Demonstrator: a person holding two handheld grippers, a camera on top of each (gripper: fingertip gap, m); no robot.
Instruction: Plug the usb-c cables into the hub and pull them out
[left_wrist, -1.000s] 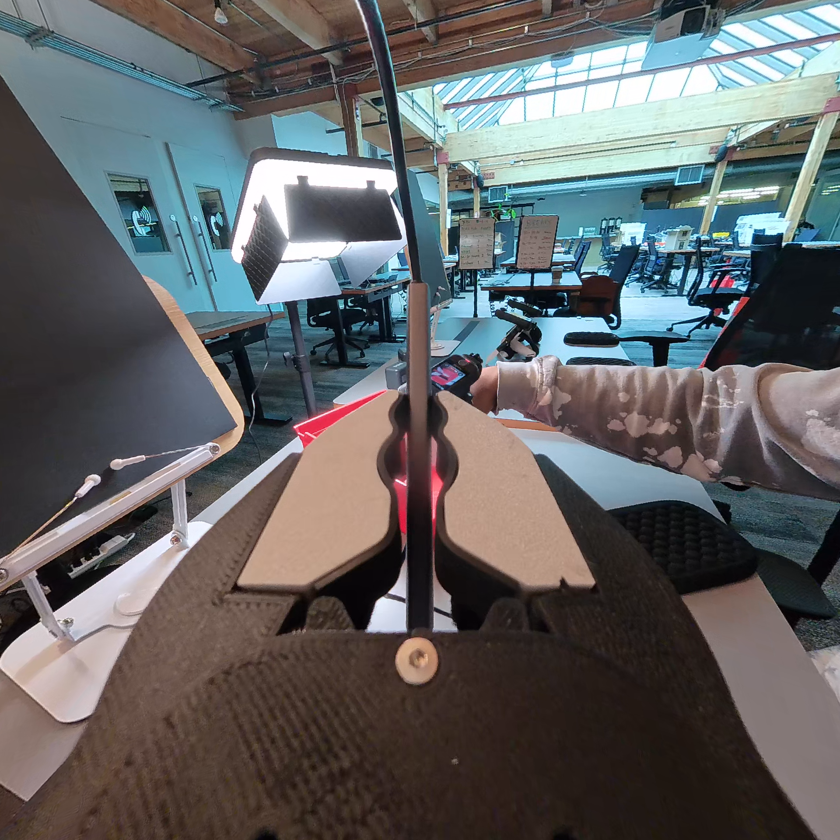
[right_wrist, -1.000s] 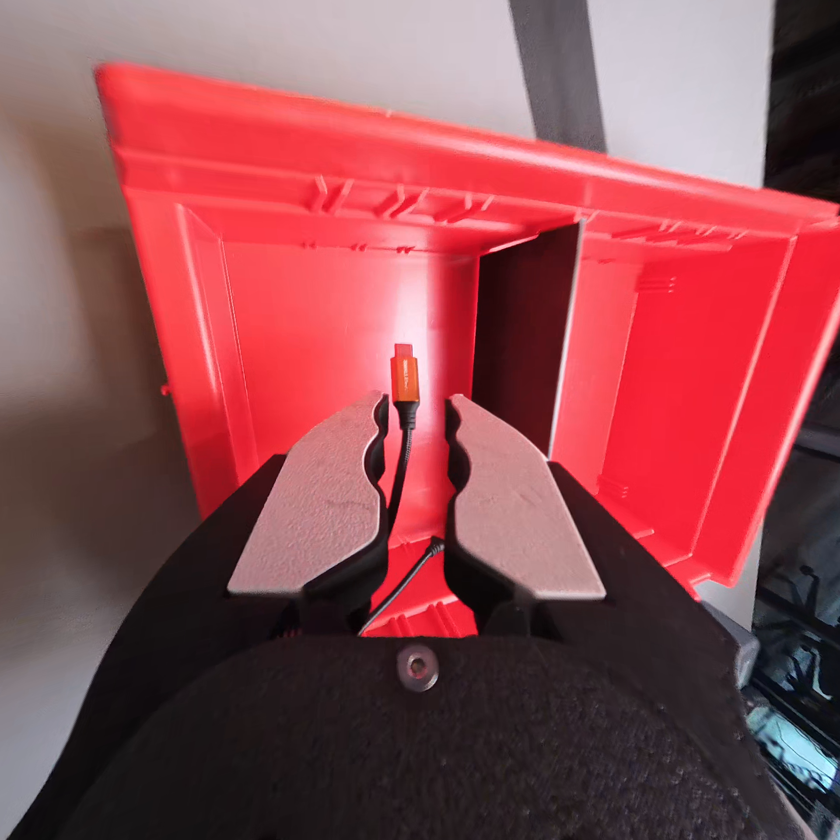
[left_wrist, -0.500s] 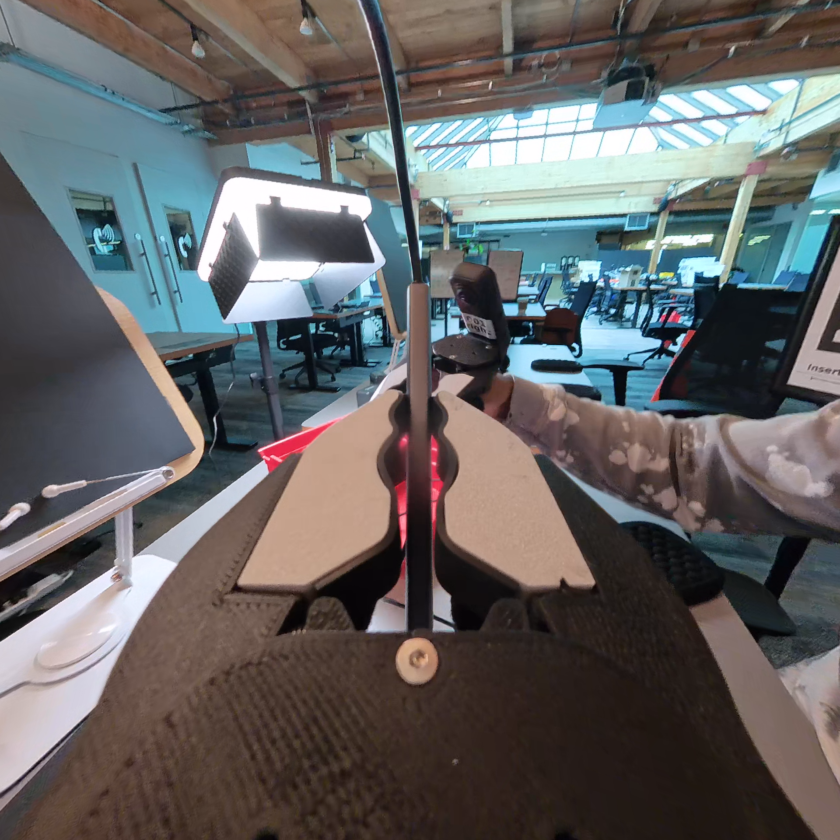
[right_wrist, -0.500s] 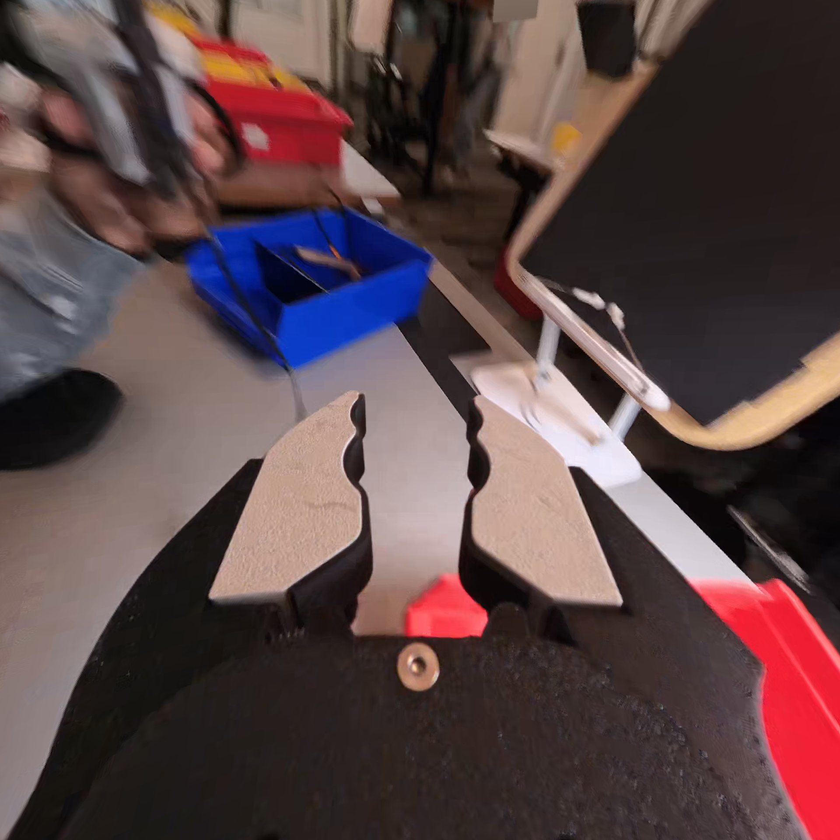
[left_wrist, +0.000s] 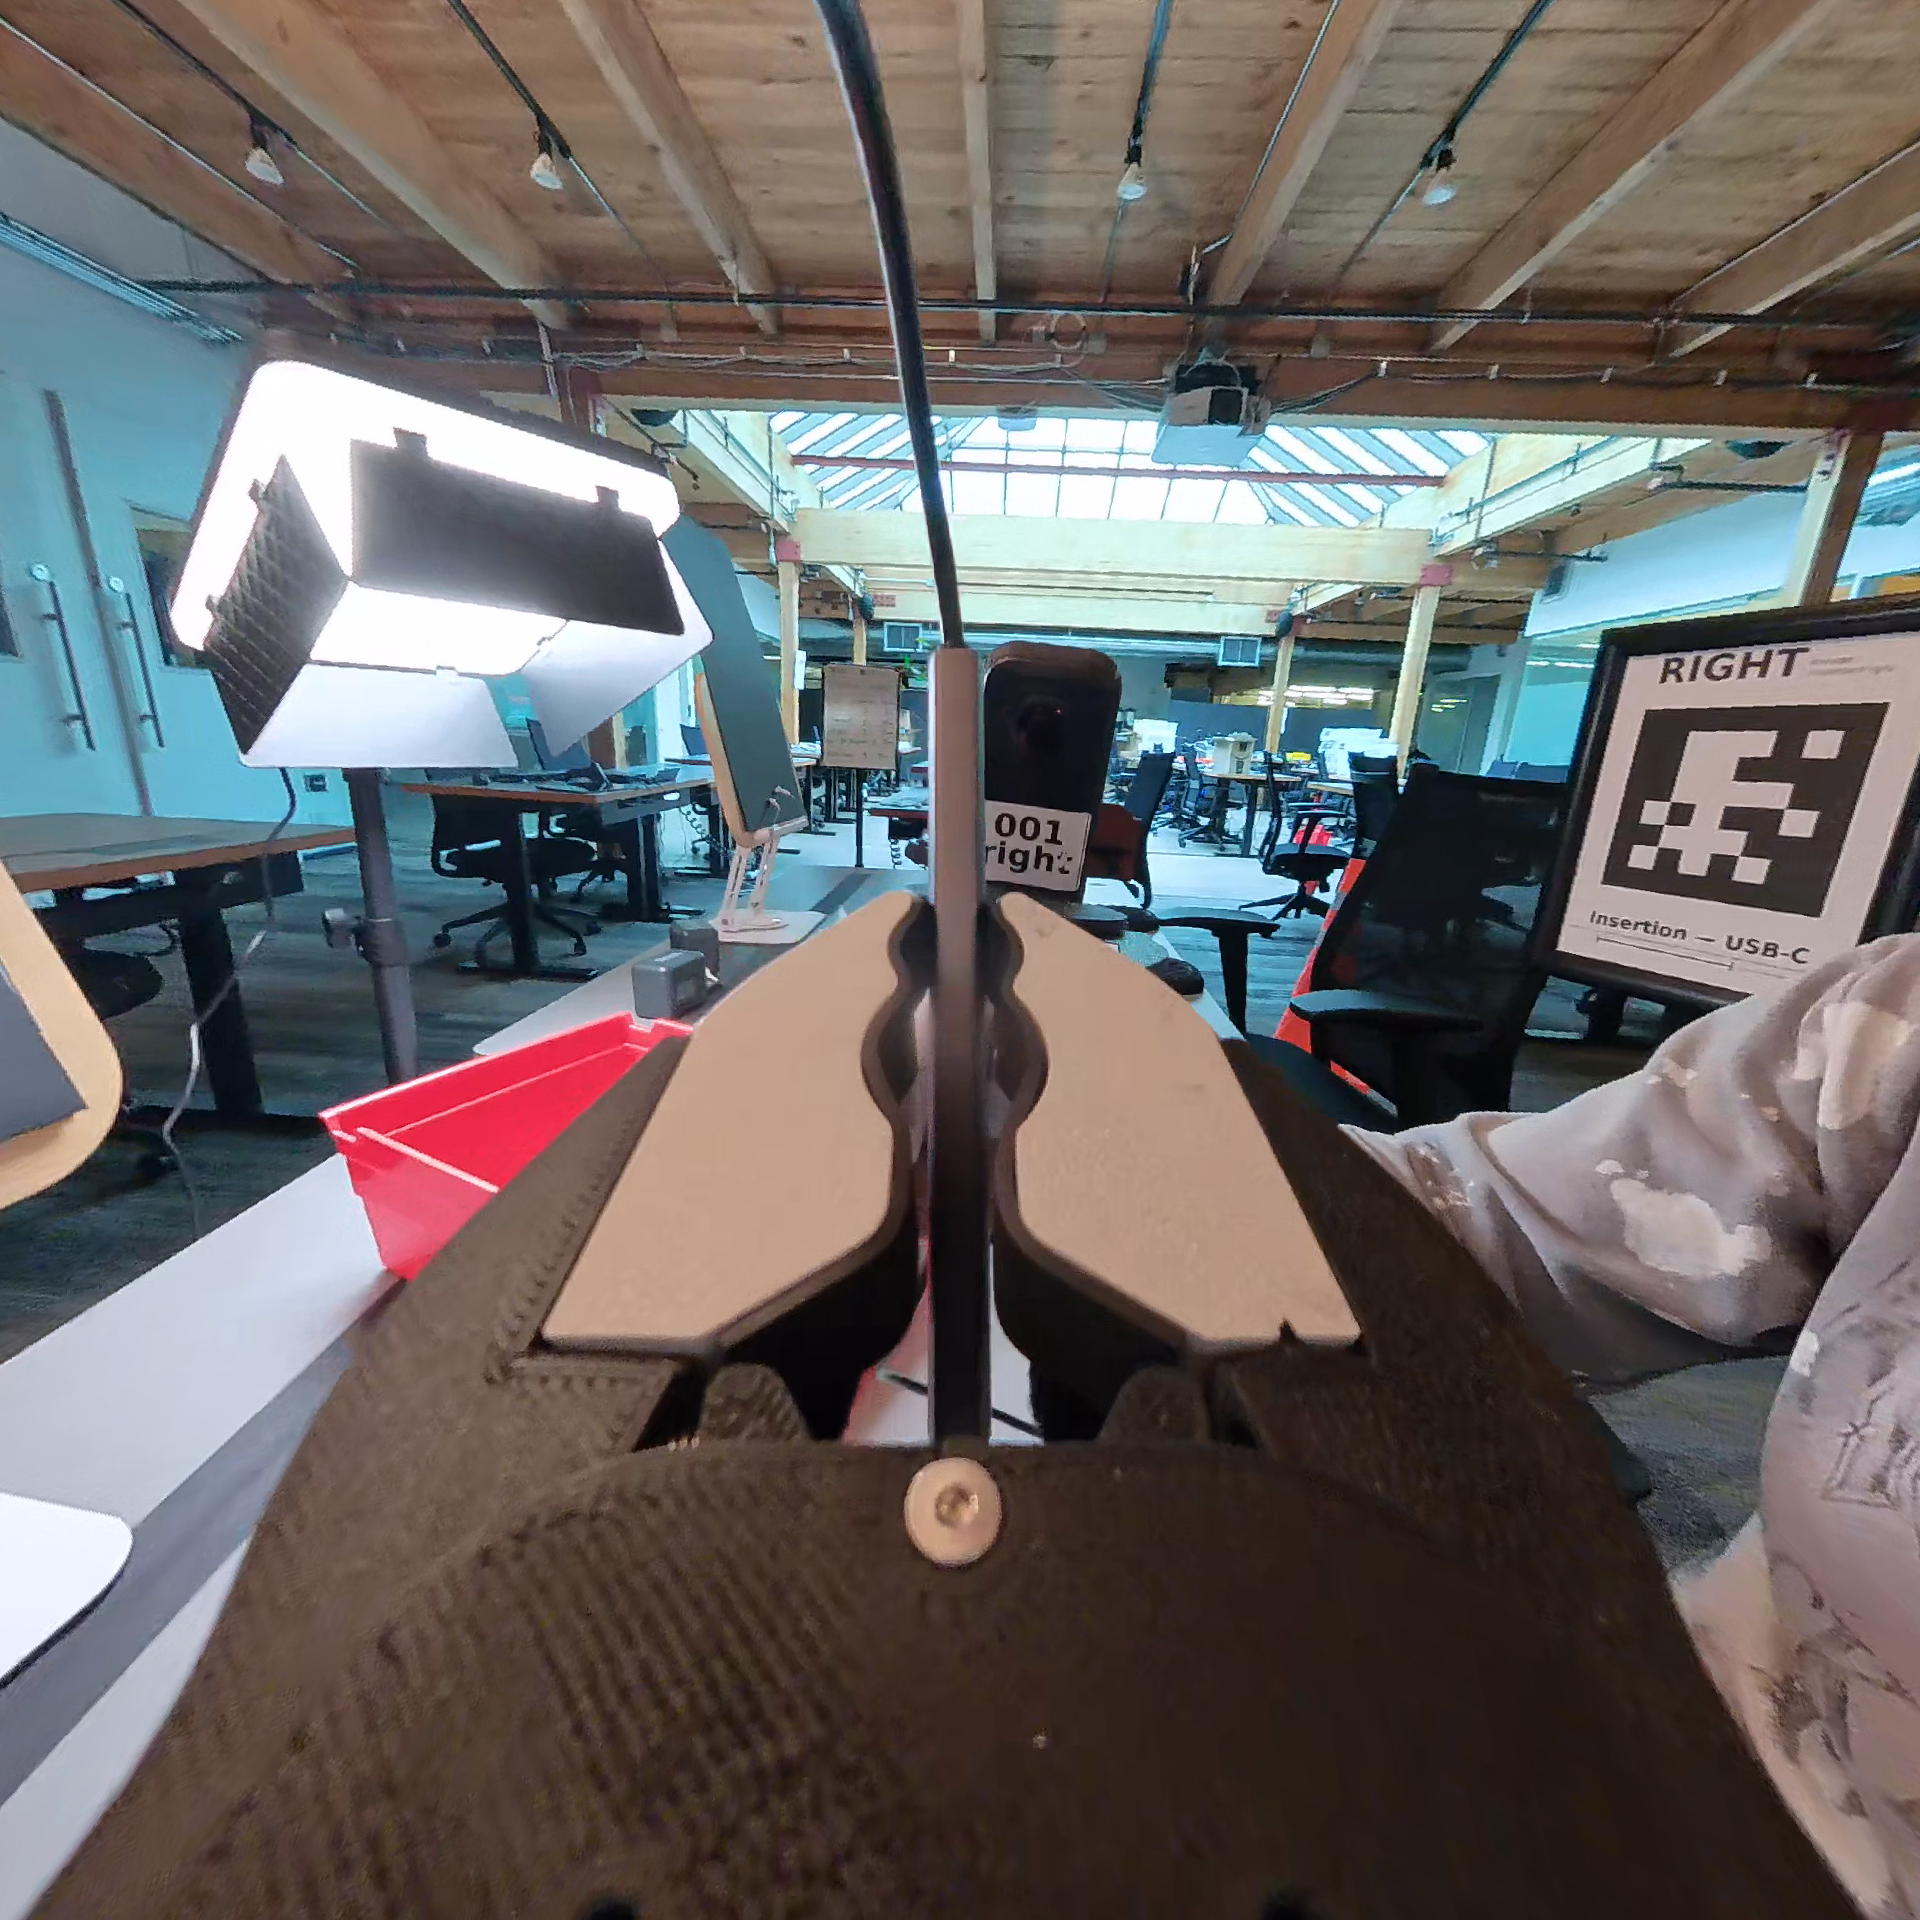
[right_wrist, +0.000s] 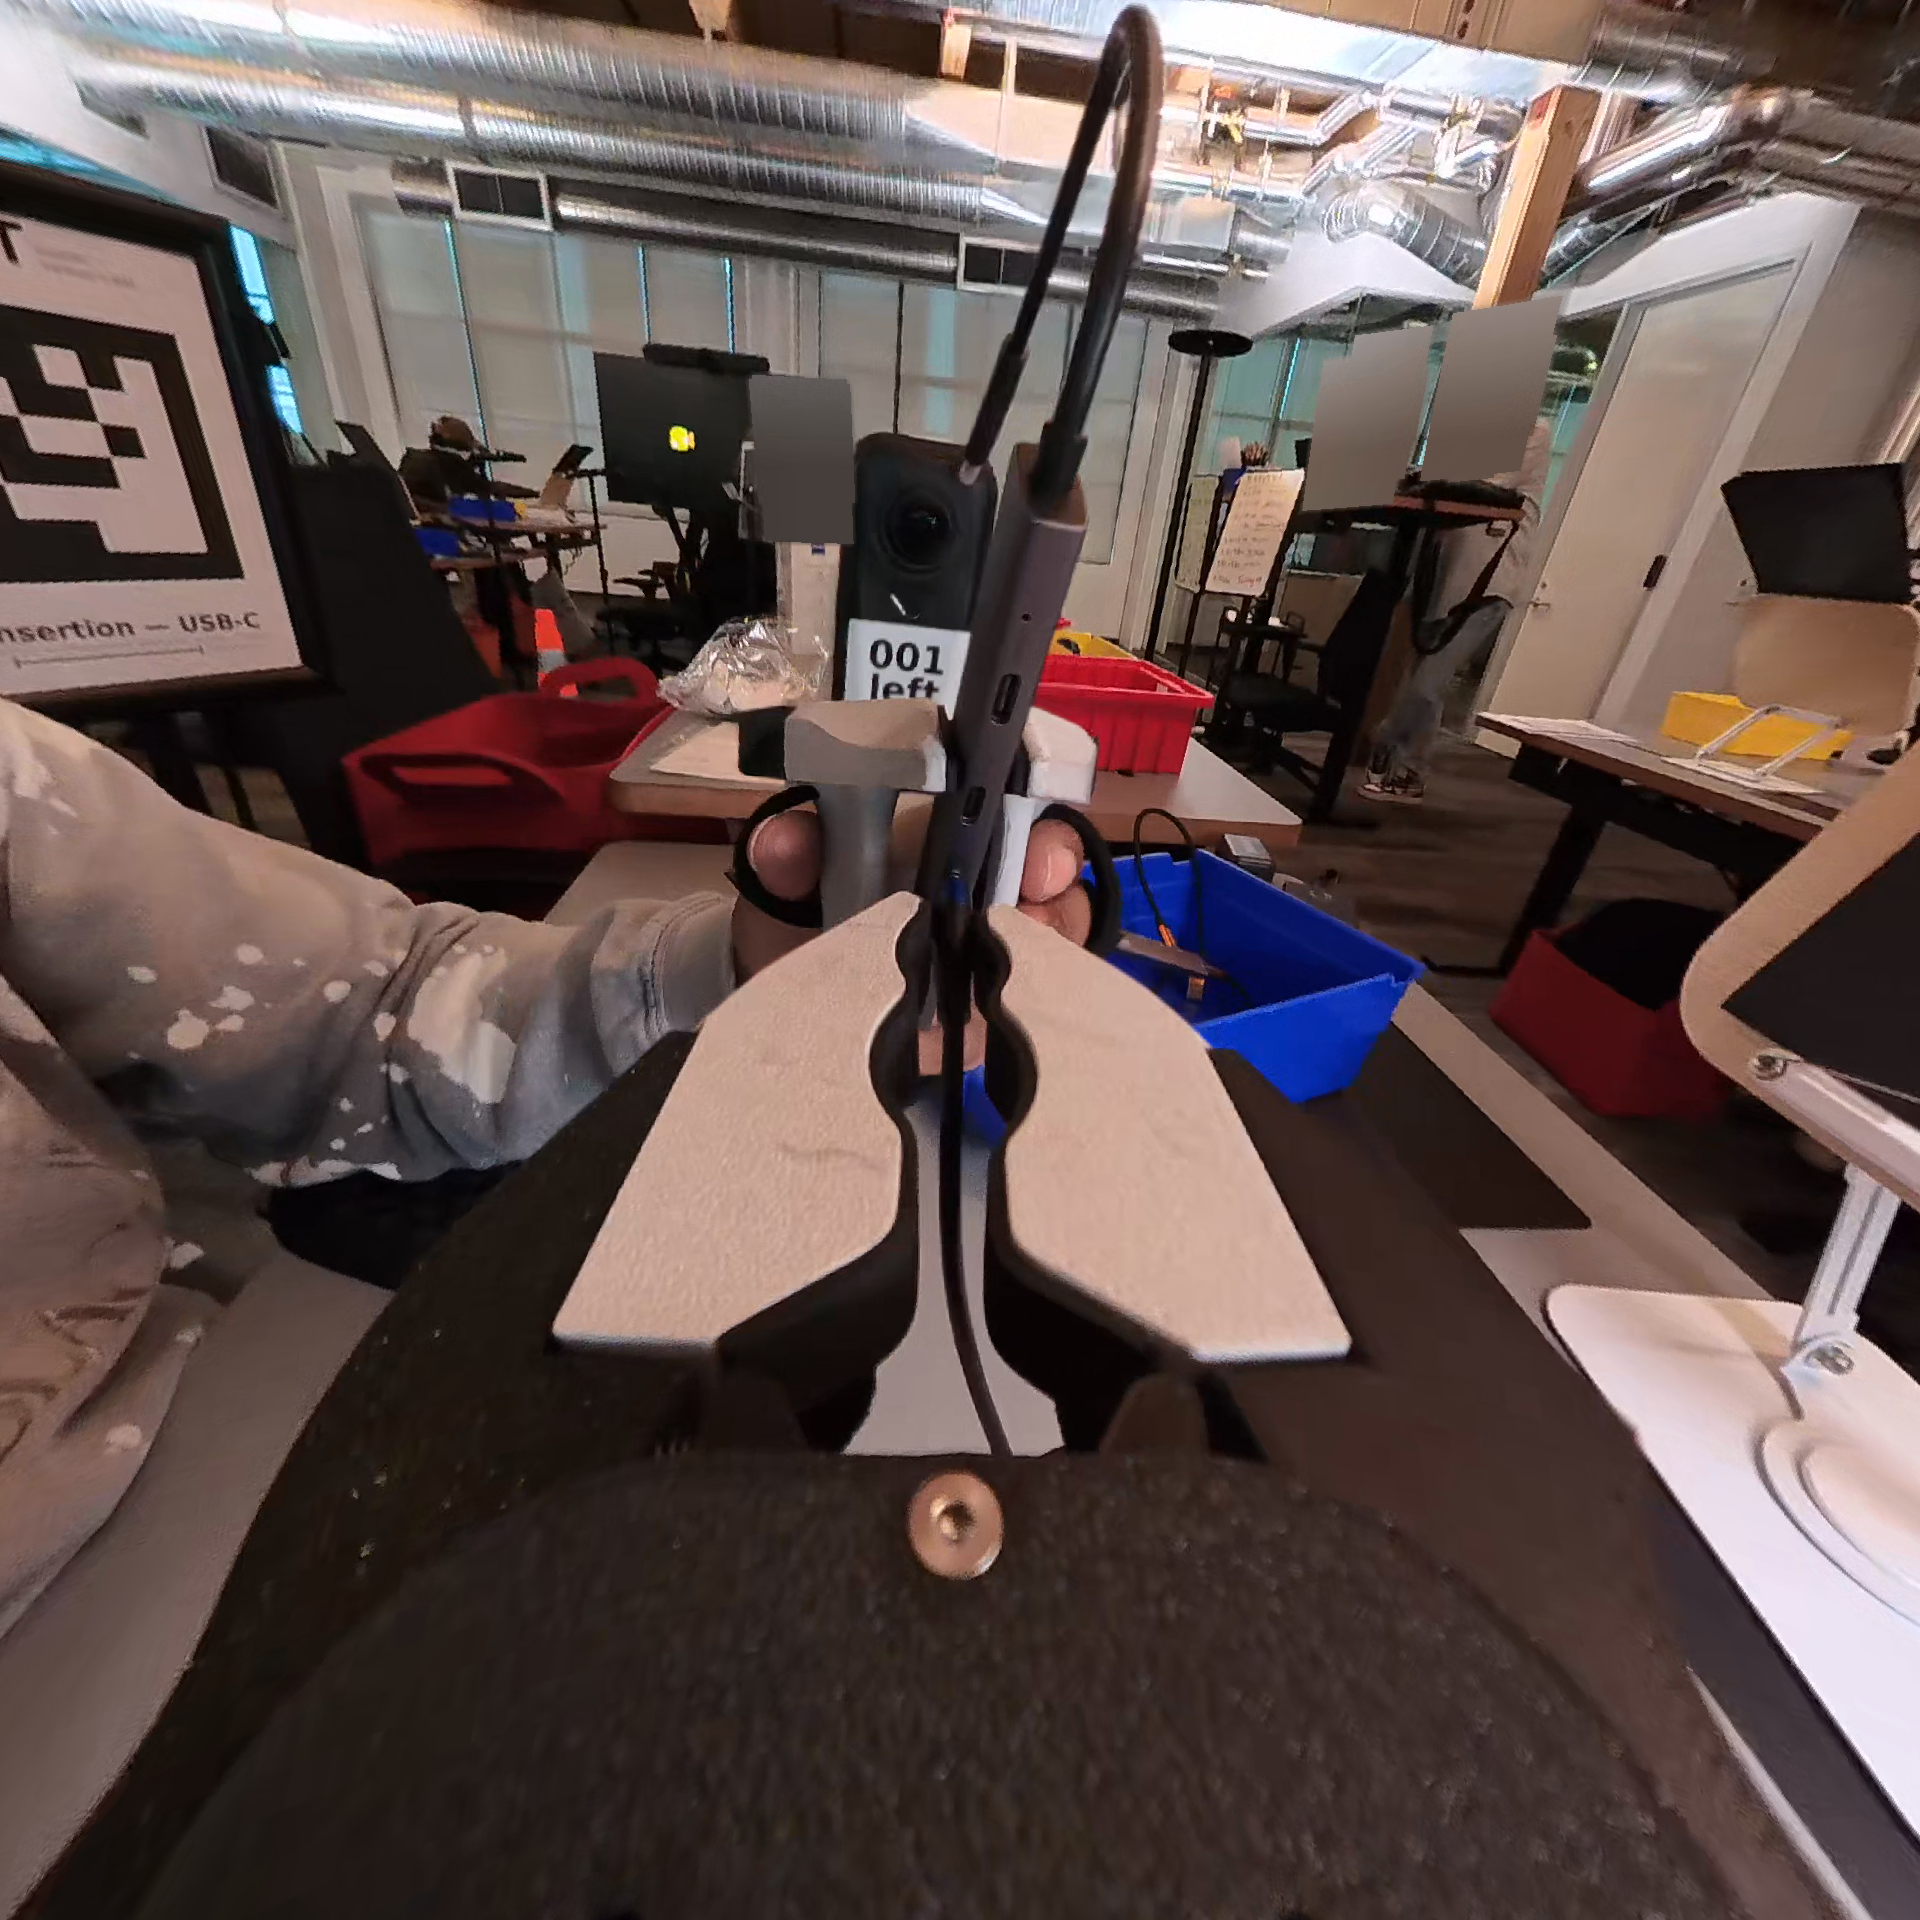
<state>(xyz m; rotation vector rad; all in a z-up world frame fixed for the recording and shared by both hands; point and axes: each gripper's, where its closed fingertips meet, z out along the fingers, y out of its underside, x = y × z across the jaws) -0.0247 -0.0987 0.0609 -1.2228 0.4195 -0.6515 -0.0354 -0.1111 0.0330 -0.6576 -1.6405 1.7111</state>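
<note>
My left gripper (left_wrist: 954, 914) is shut on the grey hub (left_wrist: 954, 790), which stands upright and edge-on, its own black lead (left_wrist: 904, 312) curving up out of its top. In the right wrist view the hub (right_wrist: 1023, 613) shows side ports and stands between the left gripper's fingers (right_wrist: 862, 743). My right gripper (right_wrist: 948, 925) is shut on a black usb-c cable (right_wrist: 951, 1247). The cable's end sits right at the hub's lower part; I cannot tell whether it is in a port.
A red bin (left_wrist: 499, 1091) stands on the white table ahead on the left. A blue bin (right_wrist: 1278, 987) holding another cable stands behind the left gripper. A lit light panel (left_wrist: 416, 603), a framed marker sign (left_wrist: 1745, 800) and a white tablet stand (right_wrist: 1714, 1382) surround the table. The grippers are tip to tip, or close to it.
My right gripper left the red bin, where it was open around an orange-tipped cable, swung round to face the left gripper and is now shut on a black cable. The left gripper kept its hold on the hub.
</note>
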